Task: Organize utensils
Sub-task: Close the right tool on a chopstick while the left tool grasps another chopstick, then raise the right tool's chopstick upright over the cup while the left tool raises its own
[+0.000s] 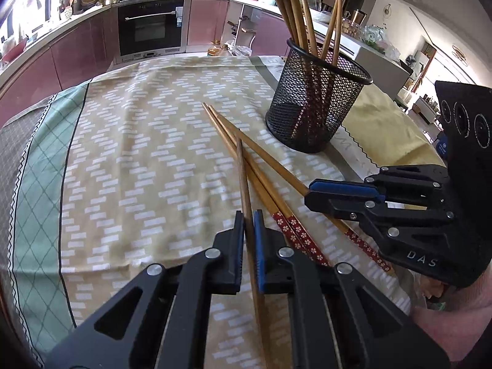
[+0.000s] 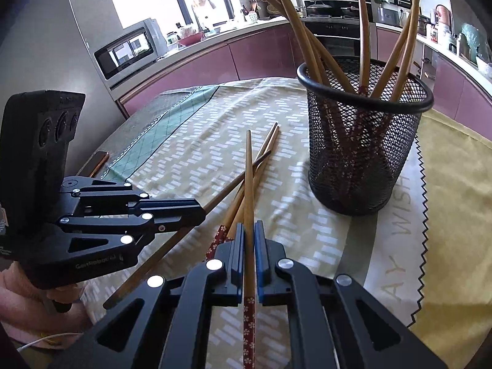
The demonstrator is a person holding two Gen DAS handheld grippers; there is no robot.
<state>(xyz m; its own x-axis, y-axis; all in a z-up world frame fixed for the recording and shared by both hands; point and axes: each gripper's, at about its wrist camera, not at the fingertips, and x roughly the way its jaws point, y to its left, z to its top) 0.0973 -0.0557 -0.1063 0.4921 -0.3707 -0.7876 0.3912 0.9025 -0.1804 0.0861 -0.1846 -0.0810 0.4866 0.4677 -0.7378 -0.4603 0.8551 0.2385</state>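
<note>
The left tool [image 1: 249,224] is pinching one plain dark-brown wooden chopstick [image 1: 243,172], whose tip lies across two bamboo chopsticks with red flowered ends [image 1: 261,184] resting on the yellow patterned cloth [image 1: 138,153] covering the desk. The right tool [image 2: 249,236] is pressed together on another bamboo chopstick with a red flowered end [image 2: 249,178]. The black wire-mesh cup [image 1: 316,107] stands just beyond the loose pieces, already holding several chopsticks [image 2: 363,30] leaning outward.

The risk, as I judge it, is crowding: both tools sit close together over the crossed pile, so lifting either stick could drag the others or knock the neighbouring tool. A long stick held near one end may also swing and catch the cup's rim or the leaning sticks, tipping the light cup.

The right wrist view shows the flowered end behind its own fingers and a phone-like object [image 2: 95,161] at the desk's far edge; the left wrist view alone shows the flowered ends of the resting pair.
</note>
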